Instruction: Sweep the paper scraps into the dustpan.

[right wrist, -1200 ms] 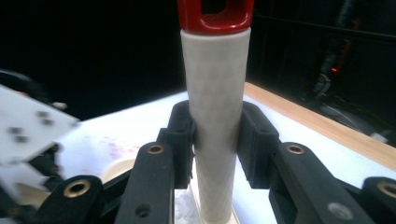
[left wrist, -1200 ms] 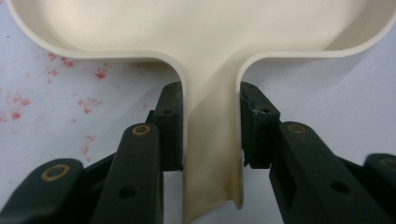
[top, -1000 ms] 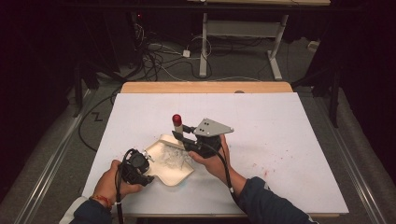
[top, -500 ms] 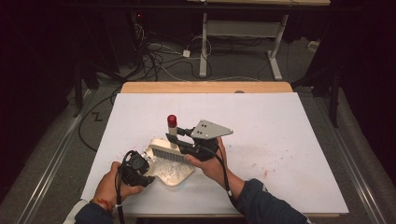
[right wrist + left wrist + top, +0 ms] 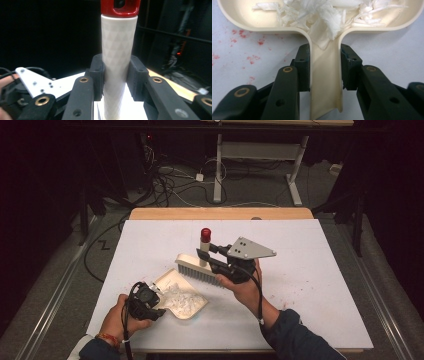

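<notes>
A cream dustpan [image 5: 192,307] lies flat on the white table near its front left, holding a heap of white shreds [image 5: 180,298]. My left gripper [image 5: 158,306] is shut on the pan's handle [image 5: 325,85], one jaw on each side, and the shreds [image 5: 327,12] spill towards the handle. My right gripper [image 5: 204,256] is shut on the white handle [image 5: 117,62] of a brush and holds it upright, red cap [image 5: 205,233] on top. The brush head [image 5: 197,270], bristles down, sits just beyond the pan's far edge.
The white table sheet [image 5: 320,265] carries faint red specks [image 5: 295,292], also beside the pan [image 5: 239,35]. Bare sheet lies right of and behind the brush. A wooden edge [image 5: 220,213] ends the table at the back; cables and desk legs lie on the dark floor beyond.
The right gripper carried the brush left over the pan, then drew it back right and away from the pan's mouth. The left gripper and pan stayed put.
</notes>
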Motion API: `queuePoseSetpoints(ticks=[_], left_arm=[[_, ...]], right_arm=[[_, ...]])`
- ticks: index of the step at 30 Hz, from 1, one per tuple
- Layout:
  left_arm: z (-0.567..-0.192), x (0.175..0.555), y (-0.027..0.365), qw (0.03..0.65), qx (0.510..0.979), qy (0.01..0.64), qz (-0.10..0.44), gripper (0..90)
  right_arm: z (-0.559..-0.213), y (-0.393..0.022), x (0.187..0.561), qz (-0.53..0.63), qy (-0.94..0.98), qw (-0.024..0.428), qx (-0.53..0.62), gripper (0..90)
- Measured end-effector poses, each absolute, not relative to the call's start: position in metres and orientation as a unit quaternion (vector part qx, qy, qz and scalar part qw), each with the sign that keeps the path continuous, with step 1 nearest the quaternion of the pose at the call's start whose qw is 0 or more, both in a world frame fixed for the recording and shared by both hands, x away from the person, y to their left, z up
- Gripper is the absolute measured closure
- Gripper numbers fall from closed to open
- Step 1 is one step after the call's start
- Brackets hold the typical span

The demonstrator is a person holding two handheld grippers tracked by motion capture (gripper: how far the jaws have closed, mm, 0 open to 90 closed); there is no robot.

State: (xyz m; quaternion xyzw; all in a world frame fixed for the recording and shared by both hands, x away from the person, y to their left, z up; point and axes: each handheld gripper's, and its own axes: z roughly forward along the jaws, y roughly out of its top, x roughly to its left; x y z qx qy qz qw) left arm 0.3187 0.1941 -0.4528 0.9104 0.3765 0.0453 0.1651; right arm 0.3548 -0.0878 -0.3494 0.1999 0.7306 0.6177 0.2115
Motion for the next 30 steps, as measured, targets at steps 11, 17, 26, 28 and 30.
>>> queuePoseSetpoints(ticks=[11,17,26,28,30], left_arm=[[-0.453,0.319,0.195,0.166,0.911,0.376,0.042,63.3],[-0.453,0.321,0.198,0.171,0.91,0.376,0.034,63.3],[-0.452,0.323,0.203,0.171,0.91,0.378,0.032,63.3],[-0.452,0.323,0.206,0.169,0.909,0.381,0.032,63.3],[-0.452,0.324,0.208,0.17,0.907,0.384,0.033,63.3]], right_arm=[[-0.356,-0.101,0.389,0.582,0.729,0.271,0.236,70.6],[-0.375,-0.081,0.421,0.562,0.733,0.298,0.241,70.6],[-0.396,-0.053,0.433,0.569,0.746,0.265,0.224,70.5],[-0.396,-0.048,0.429,0.57,0.753,0.254,0.209,70.5],[-0.396,-0.046,0.425,0.578,0.755,0.238,0.195,70.5]])
